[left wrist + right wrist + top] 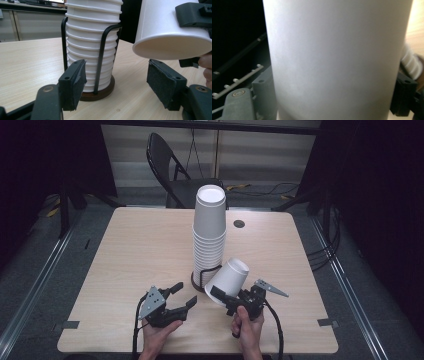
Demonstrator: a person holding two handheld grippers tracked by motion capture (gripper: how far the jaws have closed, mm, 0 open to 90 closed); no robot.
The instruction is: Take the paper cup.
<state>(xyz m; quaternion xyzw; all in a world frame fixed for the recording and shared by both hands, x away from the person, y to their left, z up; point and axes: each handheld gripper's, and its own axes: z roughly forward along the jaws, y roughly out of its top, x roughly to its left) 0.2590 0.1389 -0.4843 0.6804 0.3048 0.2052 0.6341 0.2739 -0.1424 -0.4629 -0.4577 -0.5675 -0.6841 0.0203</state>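
While clamped in right tongs [220, 296], cup [229, 279] beside stack [209, 232].

A black folding chair [172, 170] stands beyond the table [135, 245]; cables [320, 255] trail right.

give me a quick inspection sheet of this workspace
surface: light wood table, small dark round fitting near the far edge
job's things: tall stack of white paper cups upside down in a black wire holder on a round brown base; single cup held tilted beside it
clutter: nothing seen
grippers: left gripper open, nothing between its fingers; right gripper shut on the single cup
cables: one black cable trails from each gripper
surroundings: folding chair behind the table, dark curtains, grey floor
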